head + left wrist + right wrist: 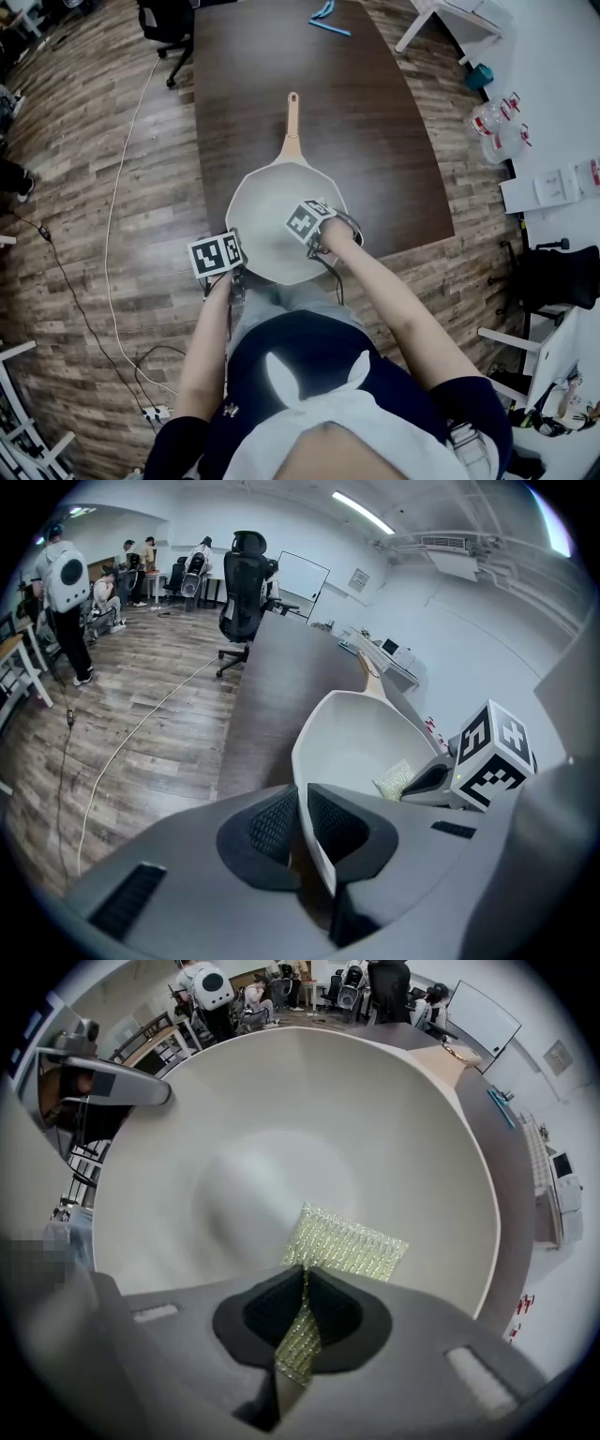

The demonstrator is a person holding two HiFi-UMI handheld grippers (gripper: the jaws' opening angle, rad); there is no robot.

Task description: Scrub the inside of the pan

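Found the cream-white, faceted pan with the pale wooden handle at the near edge of the dark brown wooden table. Clenched the left gripper on its near rim. Pinched a yellow-green glittering mesh scouring cloth in the right gripper, laid against the pan's inner wall. Probably risked dragging the cloth out of that narrow pinch under hard rubbing, or twisting the pan about its single rim hold.

Pan off-white inside, handle pale tan. Scouring pad yellow-green, glittery woven mesh. Worktop dark brown. Floor grey-brown wood planks. Left gripper and right gripper grey, pads black, ribbed. Marker cubes black-and-white squares. Blue item at the worktop's far end.
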